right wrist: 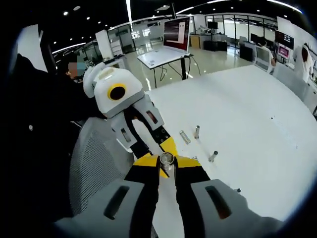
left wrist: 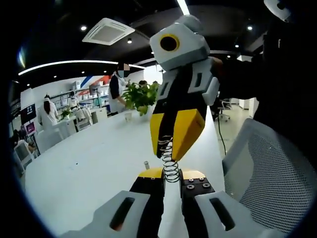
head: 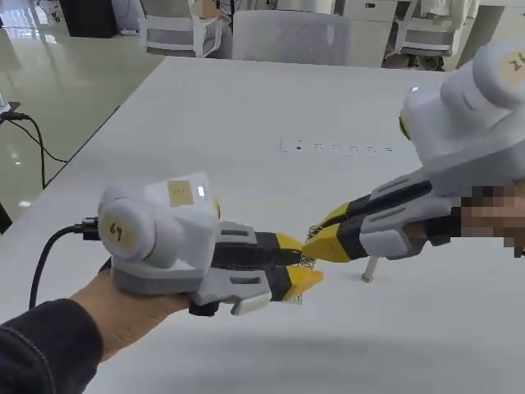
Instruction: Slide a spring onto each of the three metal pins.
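Tip to tip above the table [head: 246,123], the left claw [left wrist: 171,174] and the right claw [left wrist: 168,154] share one spring [left wrist: 170,162]. The left is nearly closed on its lower end. The right, at 12 o'clock in the left gripper view, pinches its upper end. In the right gripper view a loose spring [right wrist: 184,137] lies on the table at 1 o'clock from the tips, with an upright pin [right wrist: 196,132] just beside it at 3 o'clock and a second pin [right wrist: 213,156] at 5 o'clock.
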{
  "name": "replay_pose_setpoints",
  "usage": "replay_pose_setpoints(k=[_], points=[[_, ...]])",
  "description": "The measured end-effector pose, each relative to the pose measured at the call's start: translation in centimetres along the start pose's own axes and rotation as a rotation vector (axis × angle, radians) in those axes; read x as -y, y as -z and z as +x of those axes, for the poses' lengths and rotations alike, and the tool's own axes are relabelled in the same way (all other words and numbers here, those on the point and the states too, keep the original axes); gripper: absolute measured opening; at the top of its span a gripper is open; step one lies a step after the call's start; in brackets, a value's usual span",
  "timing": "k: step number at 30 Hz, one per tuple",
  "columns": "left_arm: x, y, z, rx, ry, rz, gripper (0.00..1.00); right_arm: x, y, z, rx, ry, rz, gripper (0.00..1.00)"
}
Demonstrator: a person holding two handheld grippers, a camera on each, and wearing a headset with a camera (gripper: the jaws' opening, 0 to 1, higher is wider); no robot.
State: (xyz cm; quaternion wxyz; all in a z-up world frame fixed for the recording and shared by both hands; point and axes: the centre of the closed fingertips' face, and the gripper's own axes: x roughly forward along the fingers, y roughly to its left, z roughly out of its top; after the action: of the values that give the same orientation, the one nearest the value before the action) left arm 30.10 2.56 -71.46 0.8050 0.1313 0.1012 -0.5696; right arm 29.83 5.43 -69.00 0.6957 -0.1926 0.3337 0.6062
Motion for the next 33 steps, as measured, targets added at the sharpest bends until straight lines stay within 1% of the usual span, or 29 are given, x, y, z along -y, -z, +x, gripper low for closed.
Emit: replay_pose_setpoints(k=[1, 2, 3, 4, 7, 8, 12, 13, 14, 16, 18, 20, 22, 23, 24, 28, 31, 33], points=[[0.1, 0.0, 0.1, -0.002, 0.003, 0.002, 0.08, -0.1, 0.2, 0.0, -0.02, -0.005, -0.012, 0.13], [0.5, 0.2, 0.2, -0.011, 0.018, 0.012, 0.08, -0.5, 0.6, 0.1, -0.052, -0.028, -0.021, 0.13], [0.8, 0.2, 0.3, -0.018, 0.026, 0.019, 0.08, -0.7, 0.8, 0.2, -0.071, -0.04, -0.032, 0.13], [1.1, 0.5, 0.5, -0.034, 0.037, 0.034, 0.08, -0.9, 1.2, 0.2, -0.103, -0.047, -0.051, 0.13], [1.5, 0.8, 0.6, -0.052, 0.05, 0.048, 0.08, -1.3, 1.7, 0.4, -0.145, -0.066, -0.075, 0.13], [1.8, 1.0, 0.6, -0.064, 0.063, 0.051, 0.08, -1.7, 2.0, 0.4, -0.174, -0.08, -0.086, 0.13], [2.1, 1.3, 0.7, -0.079, 0.077, 0.051, 0.07, -2.0, 2.5, 0.6, -0.225, -0.09, -0.124, 0.13], [2.4, 1.4, 0.7, -0.089, 0.087, 0.05, 0.07, -2.2, 2.8, 0.6, -0.254, -0.098, -0.135, 0.13], [2.5, 1.5, 0.8, -0.095, 0.091, 0.053, 0.07, -2.3, 2.9, 0.7, -0.26, -0.1, -0.145, 0.13], [2.8, 1.7, 0.9, -0.116, 0.098, 0.065, 0.07, -2.4, 3.4, 0.7, -0.304, -0.105, -0.171, 0.13], [3.0, 2.0, 1.1, -0.129, 0.107, 0.066, 0.07, -2.6, 3.7, 0.9, -0.335, -0.11, -0.19, 0.14], [3.2, 2.0, 1.1, -0.131, 0.116, 0.055, 0.07, -2.8, 4.0, 1.1, -0.358, -0.111, -0.213, 0.14], [3.4, 1.9, 1.1, -0.122, 0.121, 0.037, 0.07, -3.0, 4.2, 1.4, -0.378, -0.114, -0.233, 0.14], [3.6, 2.1, 1.1, -0.141, 0.132, 0.019, 0.07, -3.0, 4.3, 1.4, -0.386, -0.108, -0.243, 0.14], [3.5, 2.0, 1.1, -0.132, 0.129, 0.022, 0.07, -3.0, 4.5, 1.4, -0.405, -0.105, -0.262, 0.13], [3.4, 2.1, 1.0, -0.129, 0.124, 0.014, 0.07, -2.9, 4.5, 1.5, -0.415, -0.095, -0.285, 0.13], [3.1, 1.8, 0.8, -0.11, 0.114, 0.002, 0.07, -2.3, 4.6, 1.4, -0.427, -0.081, -0.303, 0.13], [3.1, 1.8, 0.8, -0.108, 0.112, 0.0, 0.07, -2.2, 4.6, 1.2, -0.425, -0.079, -0.301, 0.13]])
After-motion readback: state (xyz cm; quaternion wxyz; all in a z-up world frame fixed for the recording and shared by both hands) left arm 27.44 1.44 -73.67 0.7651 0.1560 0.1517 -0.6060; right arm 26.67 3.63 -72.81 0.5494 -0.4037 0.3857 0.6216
